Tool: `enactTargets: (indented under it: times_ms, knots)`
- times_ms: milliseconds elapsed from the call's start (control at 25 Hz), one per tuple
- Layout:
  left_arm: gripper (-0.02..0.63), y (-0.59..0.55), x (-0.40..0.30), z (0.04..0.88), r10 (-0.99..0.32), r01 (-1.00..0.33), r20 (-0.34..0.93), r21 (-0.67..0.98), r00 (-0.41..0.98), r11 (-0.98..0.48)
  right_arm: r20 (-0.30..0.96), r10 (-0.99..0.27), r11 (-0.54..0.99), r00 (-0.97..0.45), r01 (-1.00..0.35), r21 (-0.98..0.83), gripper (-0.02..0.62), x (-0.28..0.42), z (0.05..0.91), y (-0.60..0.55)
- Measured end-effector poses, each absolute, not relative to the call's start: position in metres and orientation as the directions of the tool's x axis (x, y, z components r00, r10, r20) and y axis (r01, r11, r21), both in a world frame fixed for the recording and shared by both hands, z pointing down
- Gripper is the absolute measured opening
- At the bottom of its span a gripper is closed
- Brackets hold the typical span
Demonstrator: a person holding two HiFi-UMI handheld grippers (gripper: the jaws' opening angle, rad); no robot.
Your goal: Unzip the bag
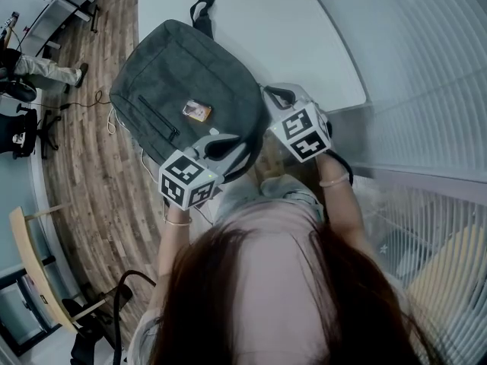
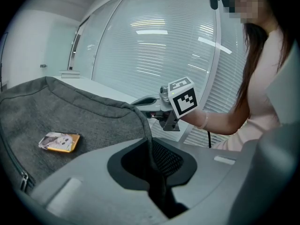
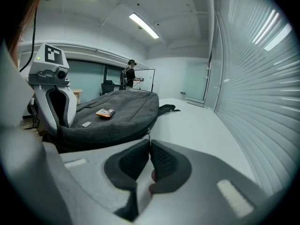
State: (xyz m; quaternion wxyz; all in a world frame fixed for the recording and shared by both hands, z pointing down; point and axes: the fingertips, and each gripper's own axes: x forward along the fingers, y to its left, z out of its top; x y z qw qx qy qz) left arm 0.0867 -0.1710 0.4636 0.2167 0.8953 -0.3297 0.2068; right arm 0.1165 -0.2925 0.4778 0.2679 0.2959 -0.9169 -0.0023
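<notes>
Grey bag [image 1: 183,90] (zip pull [image 3: 148,134] in right hand-held gripper [image 3: 149,142])

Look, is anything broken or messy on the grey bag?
Nothing stands out. The grey bag lies whole on the white table, nothing torn or spilled. The left hand-held gripper pinches its fabric edge, the right hand-held gripper its zipper pull.

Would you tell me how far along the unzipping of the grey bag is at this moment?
Done: the left gripper is clamped on the near edge of the grey fabric backpack, bracing it. In hand: the right gripper is shut on the small metal zipper pull. Left: drawing the zip open; no opened gap shows in any view.
</notes>
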Motion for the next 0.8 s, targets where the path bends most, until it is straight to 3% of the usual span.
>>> enactTargets:
  times_ms: [800]
  knots:
    - [0.038,-0.171,0.087,0.467,-0.480,-0.664,0.510,0.278,0.714,-0.694,0.488,-0.513,0.852,-0.706,-0.489,0.187,0.012,0.099,0.478,-0.320]
